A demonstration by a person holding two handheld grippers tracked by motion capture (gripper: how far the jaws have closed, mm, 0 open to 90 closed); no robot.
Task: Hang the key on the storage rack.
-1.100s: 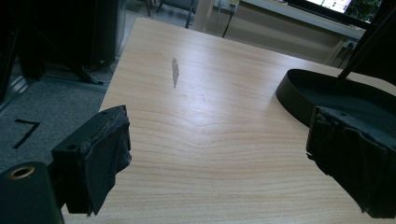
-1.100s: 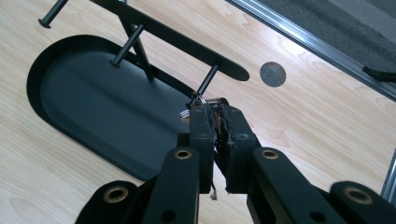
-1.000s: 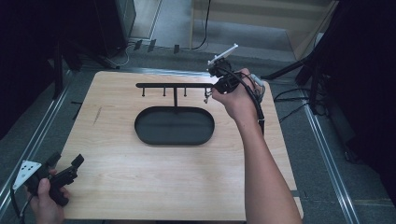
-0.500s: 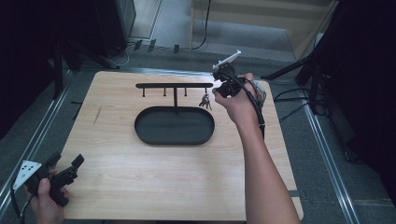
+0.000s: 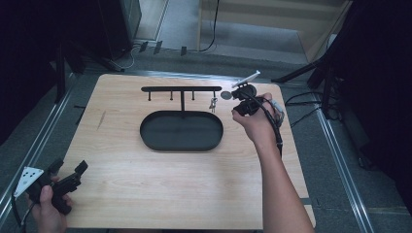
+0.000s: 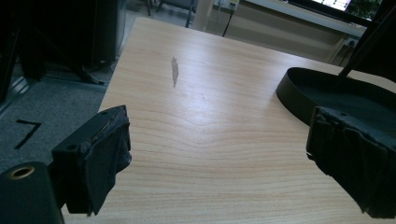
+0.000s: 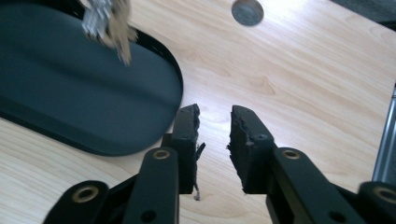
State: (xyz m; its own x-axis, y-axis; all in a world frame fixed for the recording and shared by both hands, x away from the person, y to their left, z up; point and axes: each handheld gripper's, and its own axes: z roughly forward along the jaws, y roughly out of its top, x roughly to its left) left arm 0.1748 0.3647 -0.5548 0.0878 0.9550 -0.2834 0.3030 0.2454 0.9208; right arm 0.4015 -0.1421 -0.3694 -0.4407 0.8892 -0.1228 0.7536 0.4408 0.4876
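Note:
A black T-shaped rack [image 5: 180,89] with several hooks stands behind a black oval tray [image 5: 181,131]. A bunch of keys [image 5: 213,103] hangs from the rack's right-end hook; in the right gripper view the keys [image 7: 105,23] are blurred above the tray [image 7: 70,88]. My right gripper [image 5: 237,104] hovers just right of the keys, apart from them. Its jaws [image 7: 215,116] stand a little apart with only bare table between them. My left gripper [image 5: 68,174] rests at the table's near left corner, wide open [image 6: 219,135] and holding nothing.
A small round grey disc [image 5: 226,95] lies on the wooden table [image 5: 145,194] right of the rack, and it also appears in the right gripper view [image 7: 247,11]. A dark scuff [image 6: 174,71] marks the table's left side. Metal rails [image 5: 340,160] flank the table.
My right gripper has drawn back from the rack's right end, to the right and toward the person, leaving the keys hanging there. The left gripper has not moved.

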